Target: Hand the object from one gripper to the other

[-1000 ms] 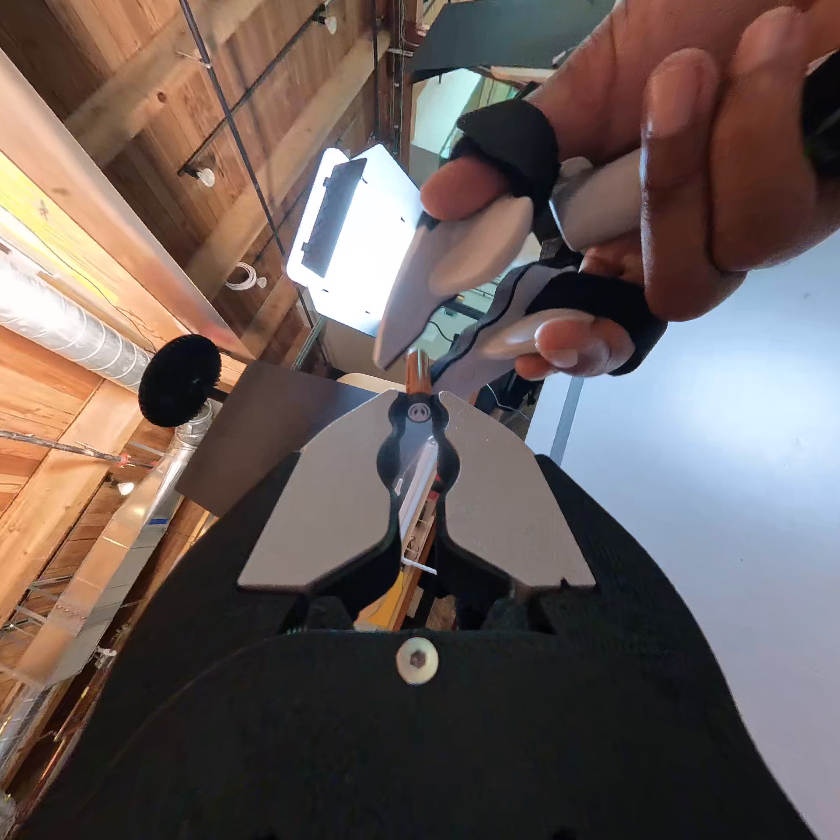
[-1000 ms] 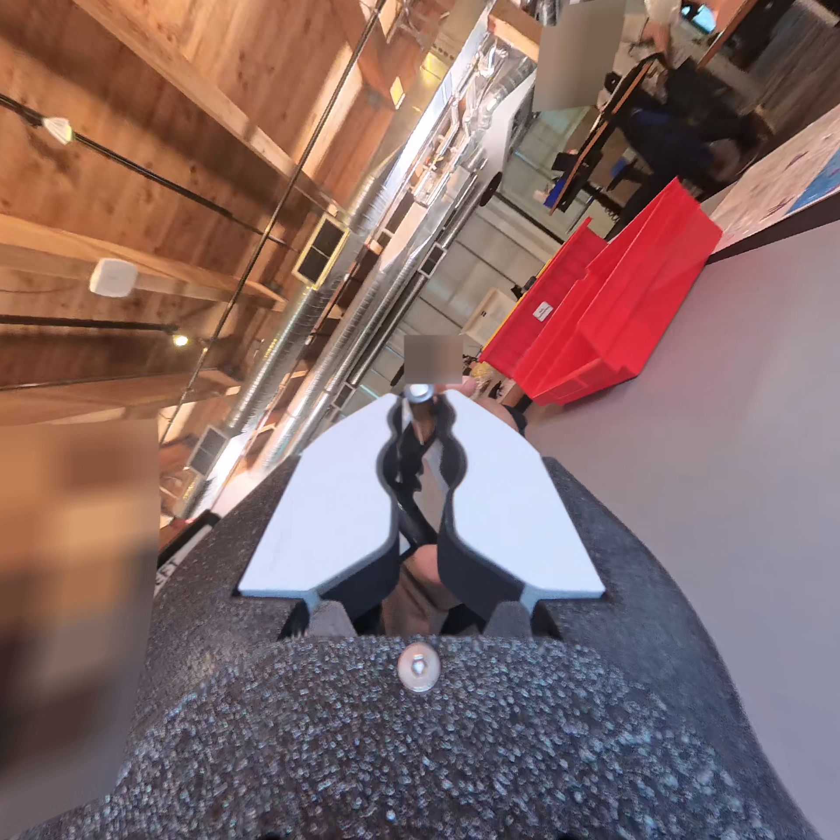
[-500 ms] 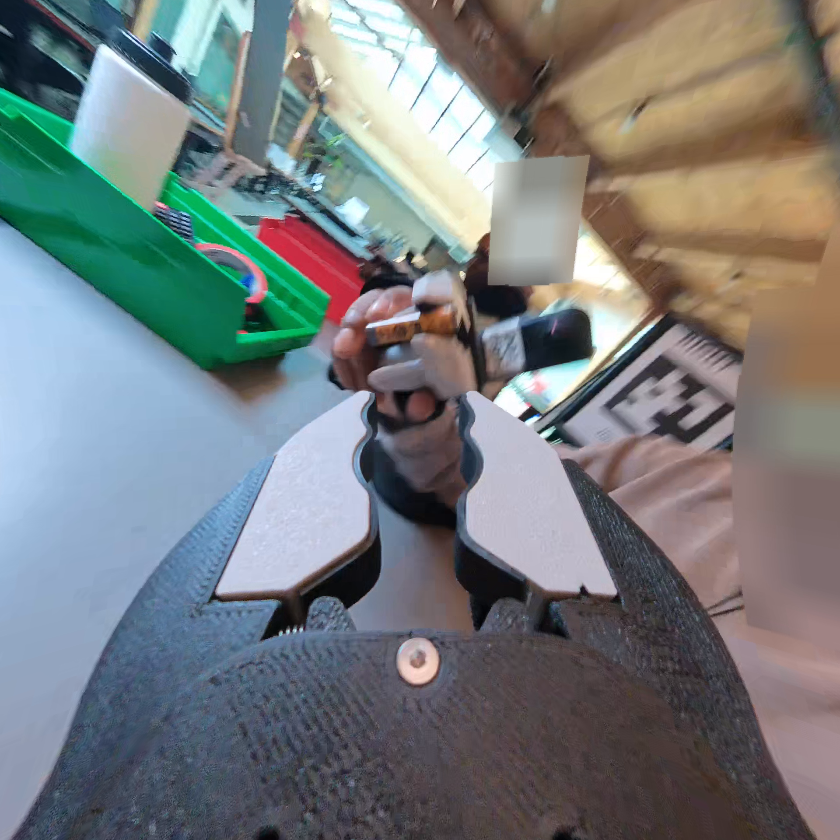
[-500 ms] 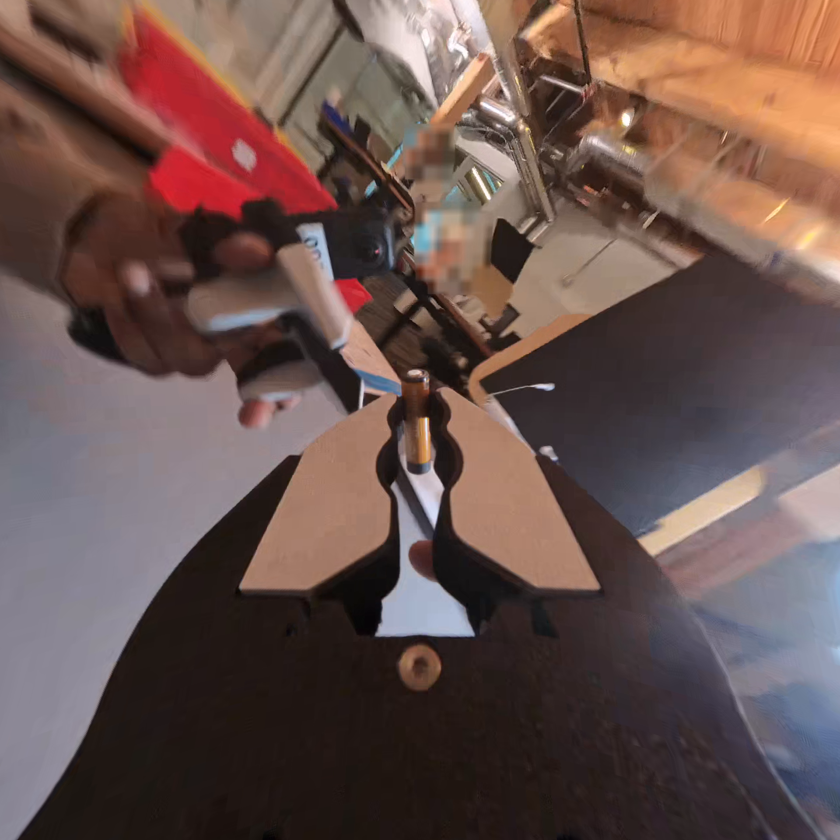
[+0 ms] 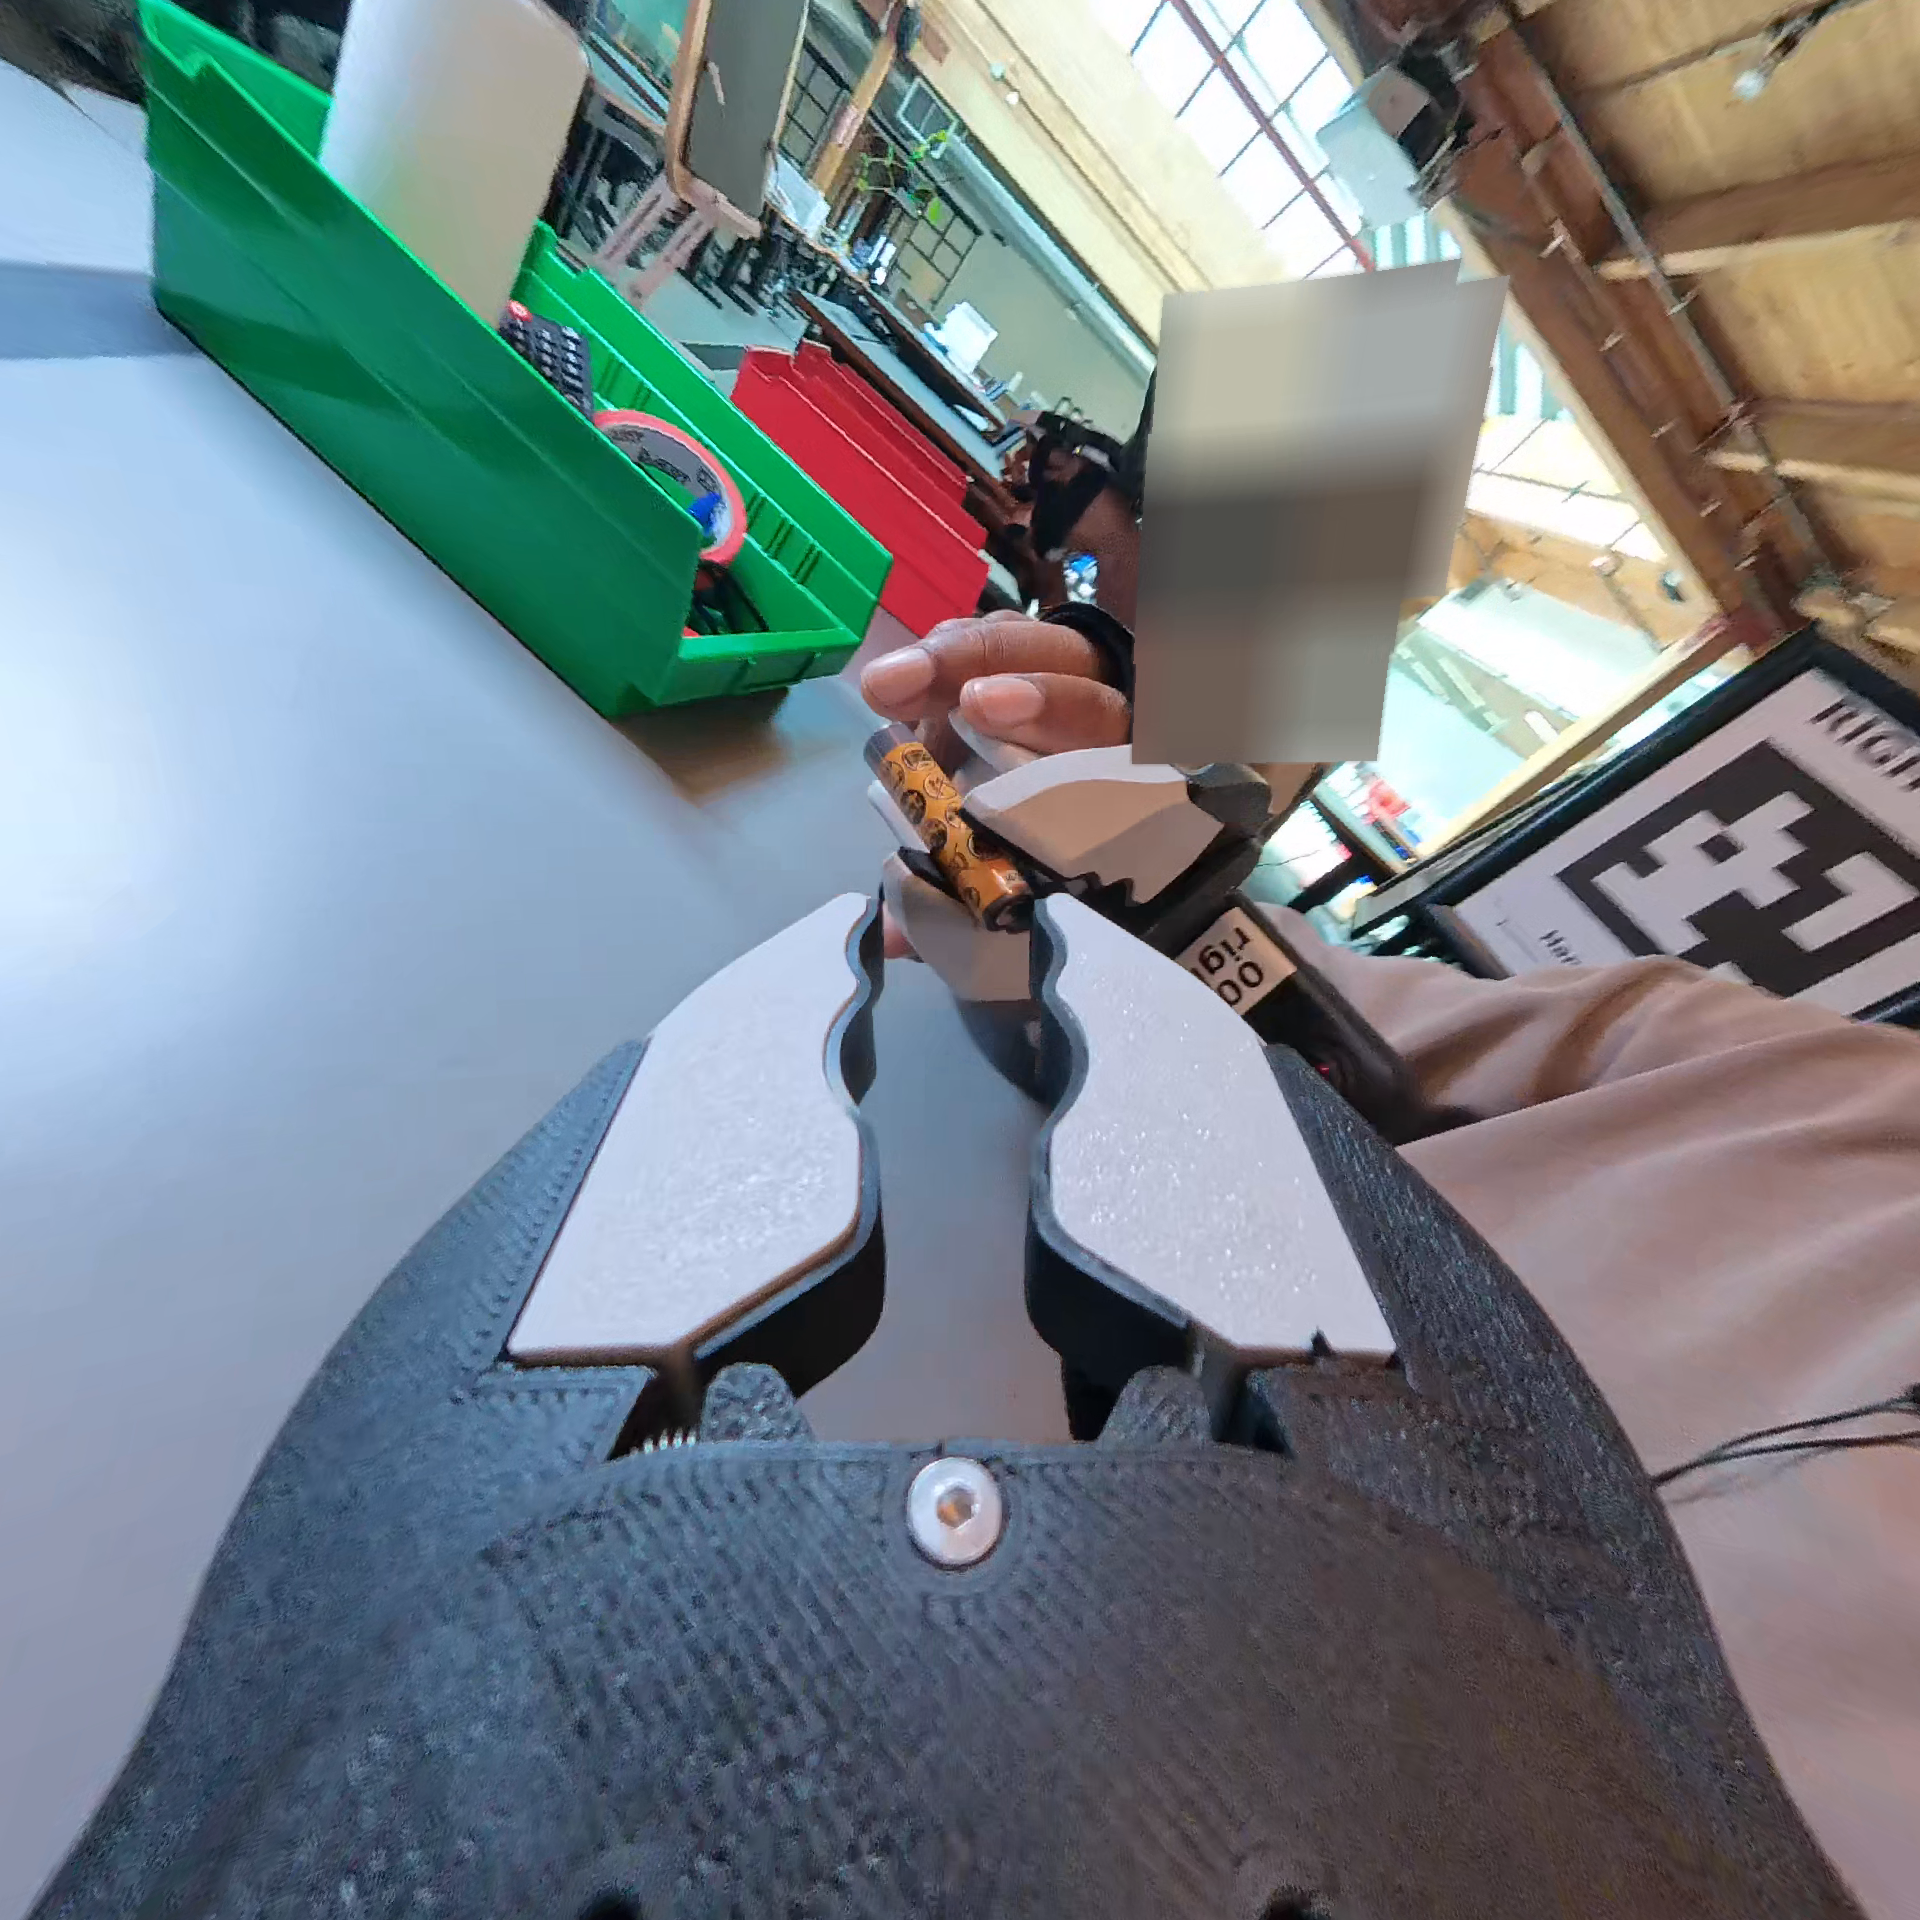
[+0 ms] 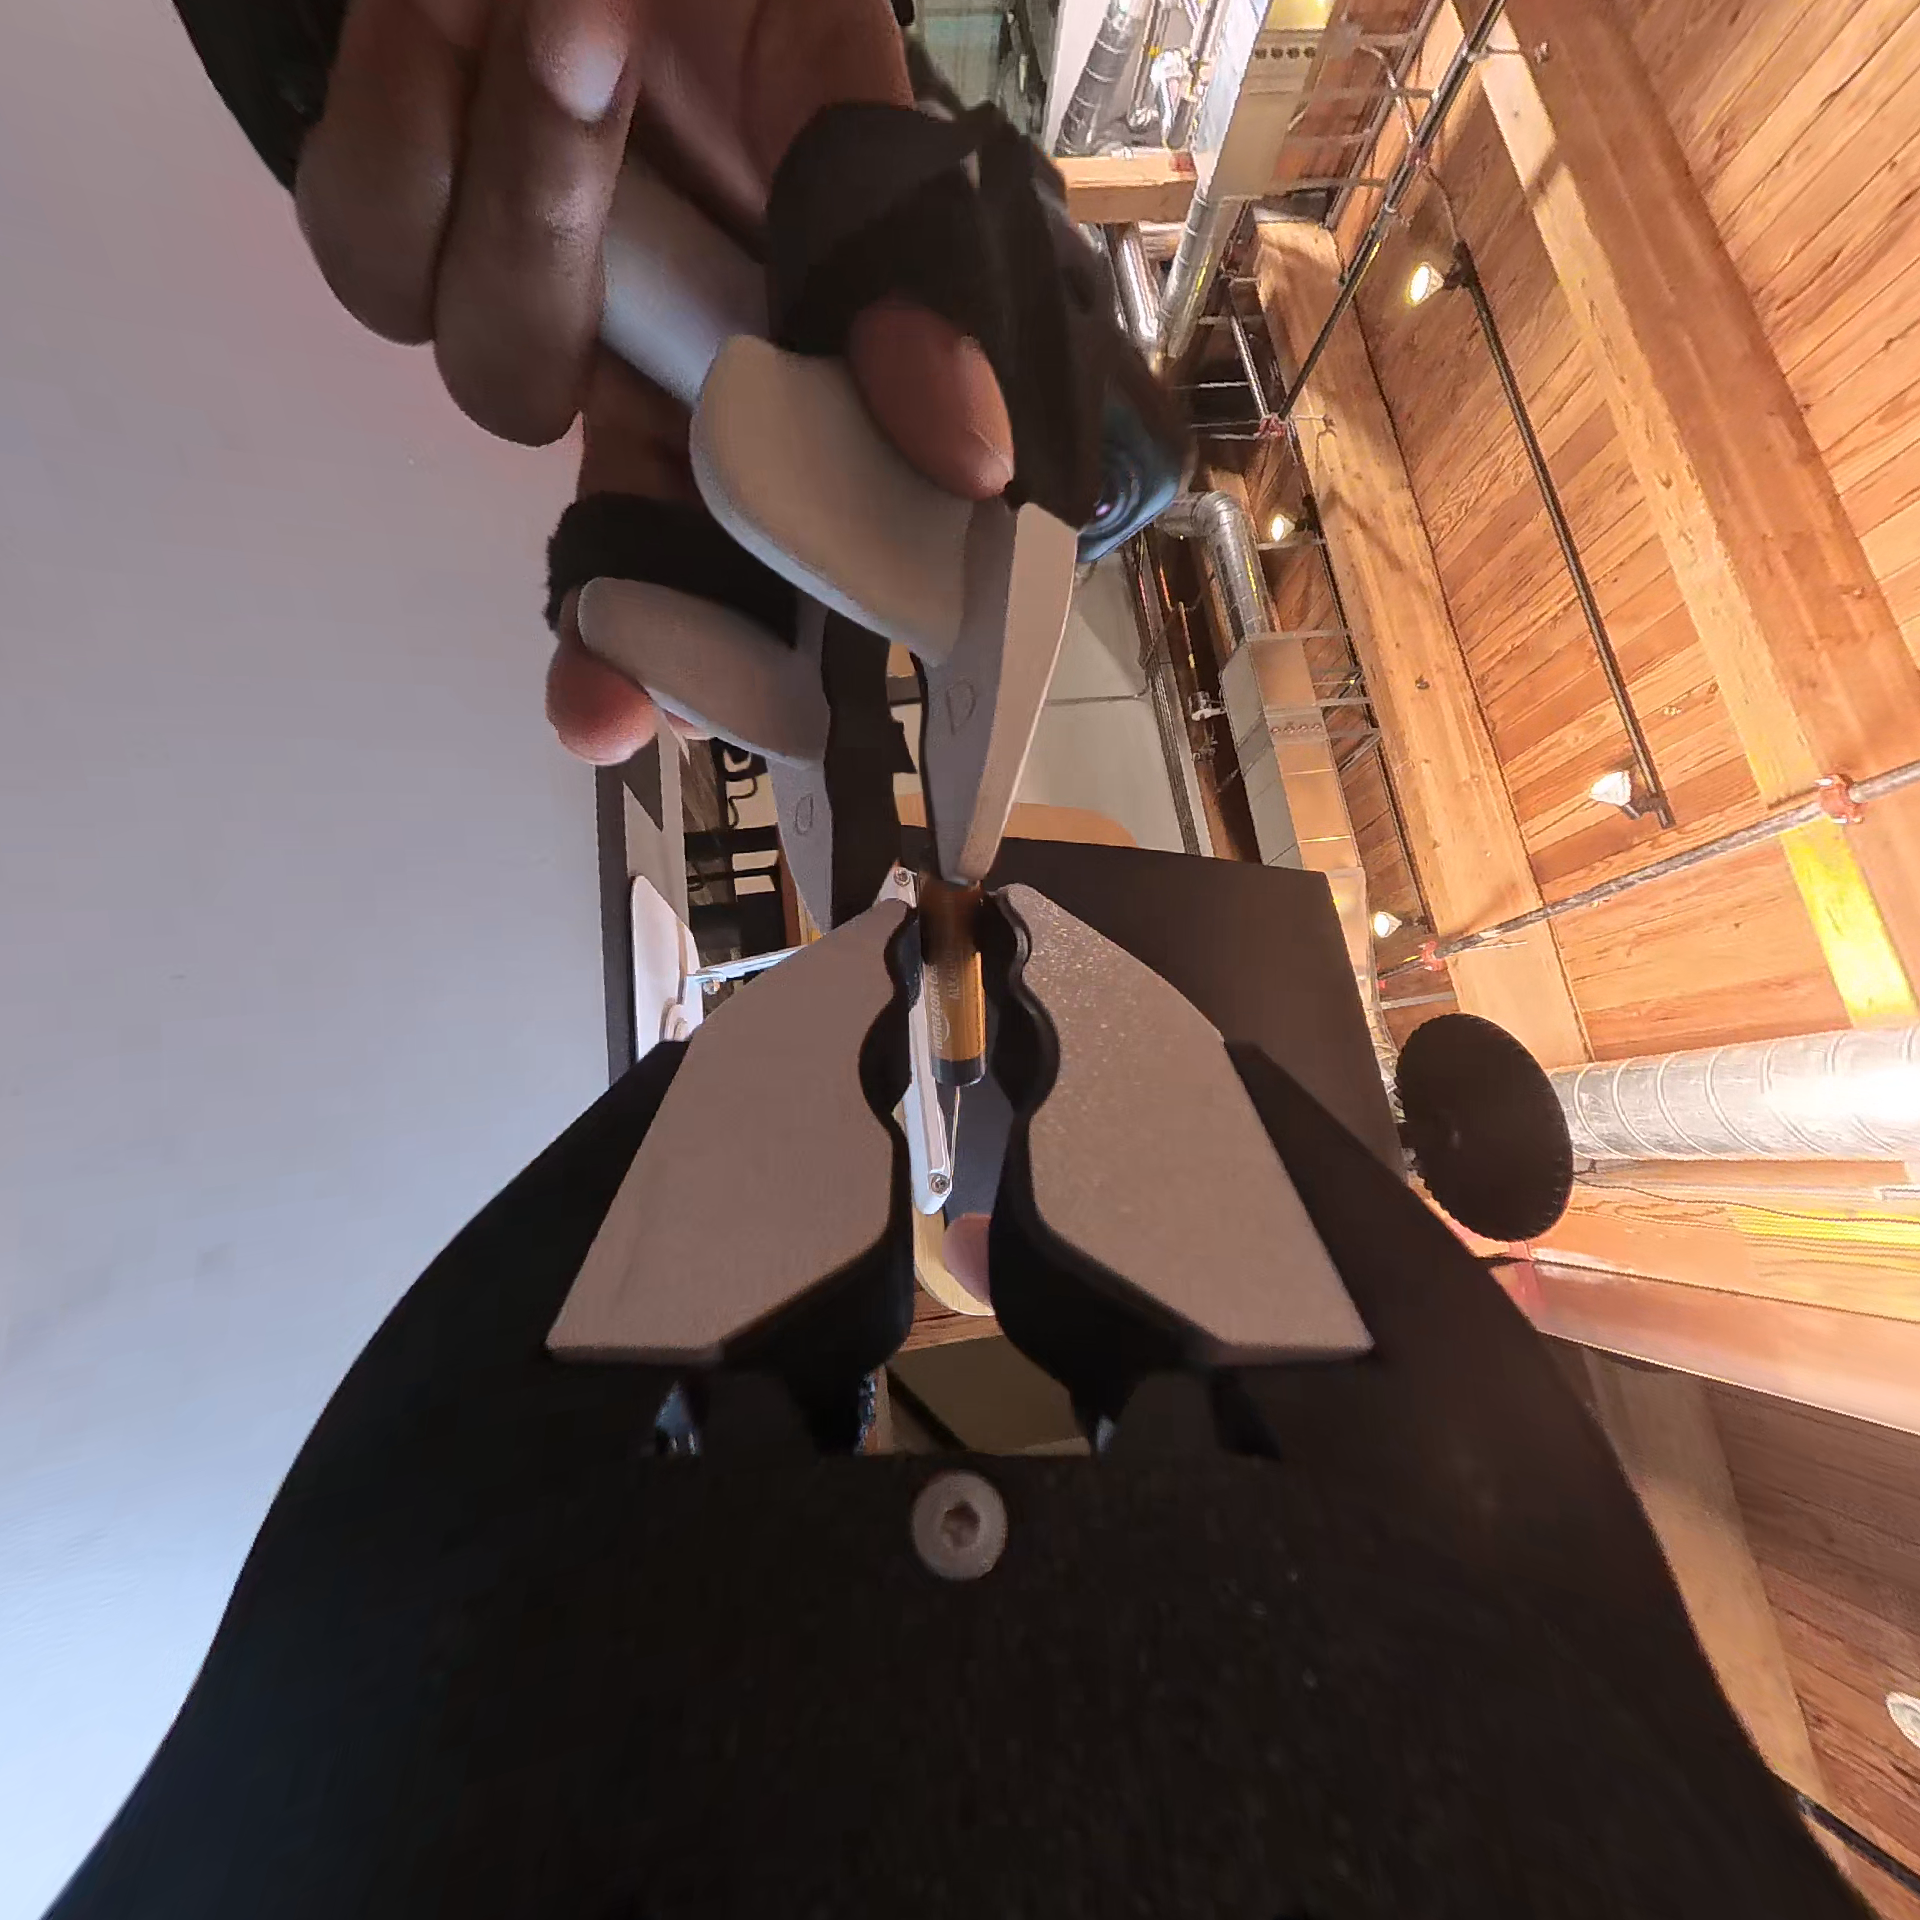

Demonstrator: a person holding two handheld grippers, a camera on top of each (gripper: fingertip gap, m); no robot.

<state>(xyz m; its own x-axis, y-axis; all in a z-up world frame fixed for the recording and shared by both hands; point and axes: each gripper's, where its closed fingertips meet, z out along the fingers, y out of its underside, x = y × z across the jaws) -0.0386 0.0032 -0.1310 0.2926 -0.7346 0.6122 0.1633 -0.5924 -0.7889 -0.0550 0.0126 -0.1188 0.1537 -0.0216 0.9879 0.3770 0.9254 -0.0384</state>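
Right gripper (image 6: 951, 914) clamped on battery (image 6: 954, 987) (orange-black). Left gripper (image 5: 956, 914) parted, empty, its fingertips (image 6: 966, 821) meeting the battery's far end.

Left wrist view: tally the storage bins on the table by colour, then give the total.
Green bins: 2, one at the front and one behind it.
Red bins: 2, one with another behind it.
Total: 4 bins.
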